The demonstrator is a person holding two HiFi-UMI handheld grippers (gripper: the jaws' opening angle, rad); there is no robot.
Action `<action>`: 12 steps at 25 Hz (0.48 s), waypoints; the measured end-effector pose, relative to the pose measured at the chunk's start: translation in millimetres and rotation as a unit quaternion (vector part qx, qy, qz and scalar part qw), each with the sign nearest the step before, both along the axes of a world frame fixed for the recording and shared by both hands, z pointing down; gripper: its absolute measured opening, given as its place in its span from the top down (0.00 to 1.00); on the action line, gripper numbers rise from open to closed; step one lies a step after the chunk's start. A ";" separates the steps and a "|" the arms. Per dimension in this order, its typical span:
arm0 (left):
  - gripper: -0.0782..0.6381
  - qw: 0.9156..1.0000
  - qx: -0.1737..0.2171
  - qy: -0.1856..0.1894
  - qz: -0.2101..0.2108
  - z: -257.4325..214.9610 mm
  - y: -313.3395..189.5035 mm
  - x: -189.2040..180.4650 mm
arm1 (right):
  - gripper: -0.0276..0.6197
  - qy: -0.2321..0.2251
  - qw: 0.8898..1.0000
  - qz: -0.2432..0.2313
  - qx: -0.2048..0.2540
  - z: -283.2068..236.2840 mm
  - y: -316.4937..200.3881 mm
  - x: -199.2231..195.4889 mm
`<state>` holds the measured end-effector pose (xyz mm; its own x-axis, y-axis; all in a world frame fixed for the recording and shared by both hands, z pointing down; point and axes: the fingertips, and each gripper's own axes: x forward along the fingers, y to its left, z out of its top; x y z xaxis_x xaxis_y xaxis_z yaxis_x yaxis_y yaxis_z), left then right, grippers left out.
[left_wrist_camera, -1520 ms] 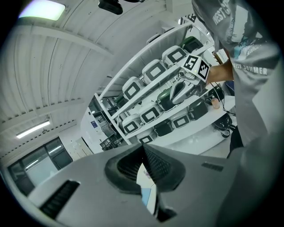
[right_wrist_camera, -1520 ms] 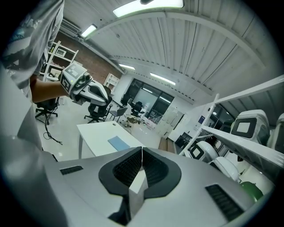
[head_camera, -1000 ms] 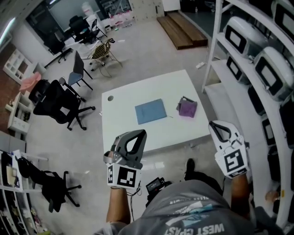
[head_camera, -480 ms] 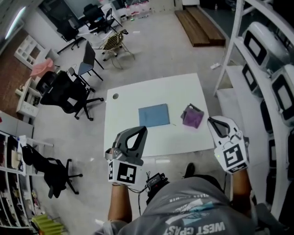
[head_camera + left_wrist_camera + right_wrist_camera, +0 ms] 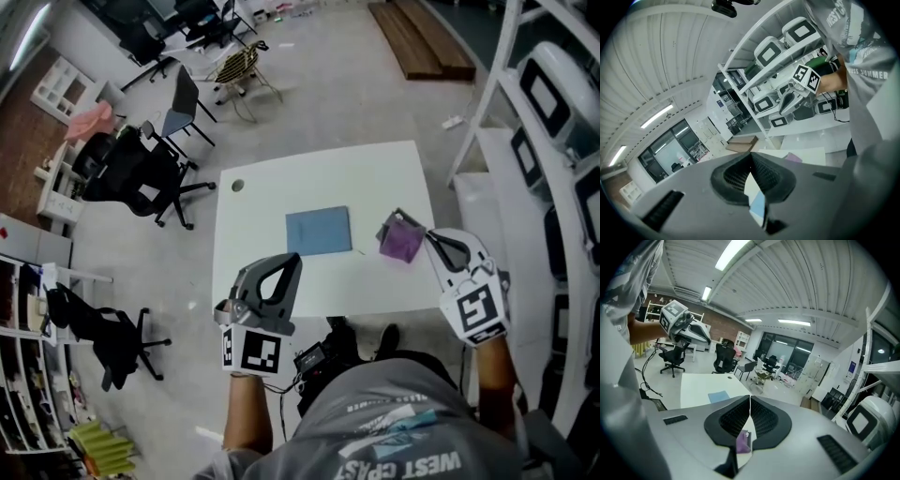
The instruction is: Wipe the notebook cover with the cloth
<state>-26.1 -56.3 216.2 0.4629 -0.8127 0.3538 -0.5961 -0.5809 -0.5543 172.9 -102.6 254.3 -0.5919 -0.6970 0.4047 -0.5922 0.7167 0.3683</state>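
Observation:
A blue notebook [image 5: 319, 231] lies flat in the middle of the white table [image 5: 272, 202]. To its right, apart from it, sits a crumpled purple cloth [image 5: 403, 240]. My right gripper [image 5: 429, 233] is shut and empty, its tip just beside the cloth's right edge. My left gripper [image 5: 293, 257] is shut and empty too, hanging over the table's near edge below the notebook. In the right gripper view the shut jaws [image 5: 750, 397] show the cloth [image 5: 743, 442] through the gap below them, with the notebook [image 5: 718, 396] farther left. The left gripper view shows shut jaws [image 5: 751, 154] and the cloth [image 5: 793, 157] beyond.
White shelves [image 5: 553, 112] with padded cases run along the right side, close to the table. Black office chairs [image 5: 141, 173] stand to the left and behind. A round cable hole [image 5: 236, 186] marks the table's far left corner. A black device [image 5: 314, 358] lies by the person's feet.
The person has stepped closer to the table, which now sits nearer in the head view. The right gripper's tip has come up beside the cloth. Both grippers stayed shut.

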 end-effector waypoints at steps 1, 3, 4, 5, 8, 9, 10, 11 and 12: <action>0.89 1.000 -0.003 0.006 0.001 4.4 -4.7 -3.8 | 0.91 0.004 1.000 0.001 -0.004 4.3 -4.5 -4.1; 0.89 1.000 -0.011 0.010 0.007 15.3 -14.0 -10.4 | 0.91 0.013 1.000 0.005 -0.012 13.1 -12.5 -12.3; 0.89 1.000 -0.017 0.014 0.012 23.0 -18.6 -12.7 | 0.91 0.017 1.000 0.008 -0.016 18.0 -16.2 -15.9; 0.89 0.999 -0.022 0.019 0.018 30.5 -23.5 -14.3 | 0.91 0.020 1.000 0.011 -0.020 22.4 -19.7 -19.1; 0.89 0.998 -0.032 0.030 0.036 41.5 -39.7 -16.0 | 0.91 0.018 0.999 0.029 -0.035 31.3 -28.9 -26.5; 0.89 0.998 -0.034 0.035 0.040 43.5 -45.2 -16.3 | 0.91 0.020 0.998 0.035 -0.041 34.7 -32.0 -27.7; 0.89 0.998 -0.038 0.038 0.042 45.8 -50.4 -16.5 | 0.91 0.023 0.998 0.040 -0.048 38.9 -35.2 -28.3; 0.89 0.997 -0.041 0.040 0.044 48.2 -55.7 -16.6 | 0.91 0.026 0.997 0.045 -0.056 44.0 -38.5 -28.3; 0.89 0.997 -0.044 0.039 0.046 50.6 -60.9 -16.7 | 0.91 0.029 0.996 0.049 -0.063 50.1 -42.0 -28.1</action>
<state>-42.8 -117.3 266.9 0.5636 -0.7323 0.3822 -0.5766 -0.6801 -0.4528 144.8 -144.6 304.5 -0.4964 -0.6921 0.5240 -0.6429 0.6987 0.3138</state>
